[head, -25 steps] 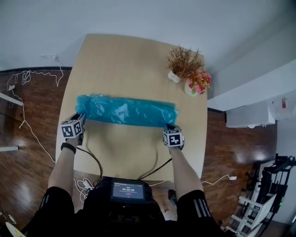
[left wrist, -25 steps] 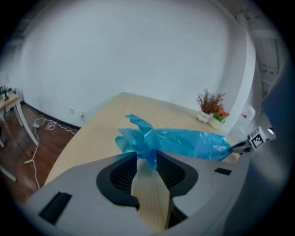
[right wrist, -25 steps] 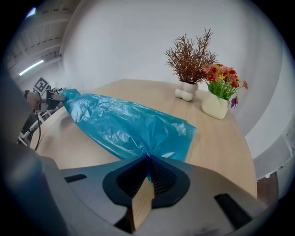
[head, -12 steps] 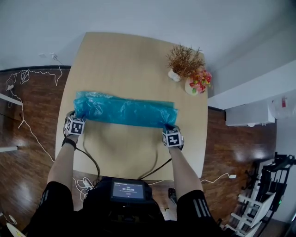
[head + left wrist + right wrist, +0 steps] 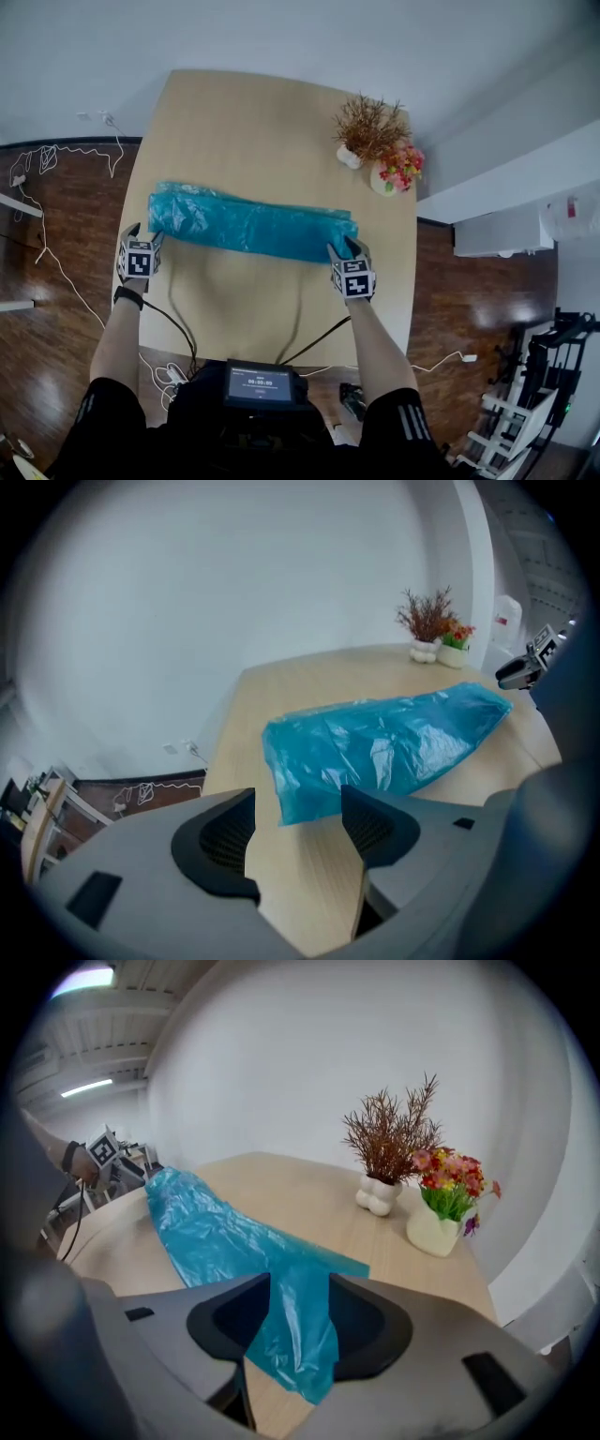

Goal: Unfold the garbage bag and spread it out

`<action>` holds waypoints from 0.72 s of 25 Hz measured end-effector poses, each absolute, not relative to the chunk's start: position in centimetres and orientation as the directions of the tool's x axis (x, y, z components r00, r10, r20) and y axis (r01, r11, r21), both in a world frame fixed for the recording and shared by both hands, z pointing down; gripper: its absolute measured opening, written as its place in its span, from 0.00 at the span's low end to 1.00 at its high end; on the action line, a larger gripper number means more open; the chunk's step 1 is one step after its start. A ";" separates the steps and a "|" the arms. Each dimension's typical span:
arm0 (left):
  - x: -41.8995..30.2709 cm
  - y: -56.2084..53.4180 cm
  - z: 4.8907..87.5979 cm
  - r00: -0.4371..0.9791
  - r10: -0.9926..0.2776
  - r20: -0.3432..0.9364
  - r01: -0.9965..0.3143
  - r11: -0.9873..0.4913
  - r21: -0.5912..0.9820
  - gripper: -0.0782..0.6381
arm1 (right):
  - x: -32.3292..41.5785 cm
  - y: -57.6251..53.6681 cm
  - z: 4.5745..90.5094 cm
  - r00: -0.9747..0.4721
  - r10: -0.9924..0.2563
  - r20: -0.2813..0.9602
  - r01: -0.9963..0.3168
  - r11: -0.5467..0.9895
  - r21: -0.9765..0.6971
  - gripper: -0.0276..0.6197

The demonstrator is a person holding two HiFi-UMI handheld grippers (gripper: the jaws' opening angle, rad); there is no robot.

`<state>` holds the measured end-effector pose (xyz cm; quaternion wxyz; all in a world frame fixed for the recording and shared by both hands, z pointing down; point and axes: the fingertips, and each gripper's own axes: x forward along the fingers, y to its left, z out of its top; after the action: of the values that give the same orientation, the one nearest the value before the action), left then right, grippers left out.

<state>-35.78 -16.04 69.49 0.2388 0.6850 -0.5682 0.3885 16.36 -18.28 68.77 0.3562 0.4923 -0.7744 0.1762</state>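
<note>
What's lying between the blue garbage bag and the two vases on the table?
Nothing: only bare wooden table separates the garbage bag from the vases, clearest in the head view.

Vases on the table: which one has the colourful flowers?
The cream vase nearest the table's right edge; the white vase beside it holds only brown twigs.

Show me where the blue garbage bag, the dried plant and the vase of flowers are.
blue garbage bag (image 5: 248,225), head view, middle of the plastic.
dried plant (image 5: 389,1143), right gripper view, brown twigs.
vase of flowers (image 5: 433,1231), right gripper view, pale vase body.
</note>
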 end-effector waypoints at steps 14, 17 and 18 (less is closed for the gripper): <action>-28.3 -23.0 67.0 0.216 -0.583 0.783 -0.826 -0.537 -0.172 0.51 | 12.3 -21.4 71.1 -0.341 -0.487 0.804 -0.790 0.613 0.036 0.39; -24.9 -24.5 69.1 0.237 -0.516 0.823 -0.720 -0.662 -0.208 0.51 | 11.9 -22.5 72.1 -0.330 -0.463 0.823 -0.782 0.622 0.036 0.39; -24.1 -24.8 69.9 0.239 -0.489 0.839 -0.677 -0.703 -0.217 0.51 | 12.0 -22.9 72.9 -0.322 -0.451 0.832 -0.777 0.629 0.040 0.39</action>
<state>-24.08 -24.81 69.87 0.0956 0.7813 -0.3730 0.4913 12.05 -22.90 72.87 0.4341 0.3878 -0.7912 0.1876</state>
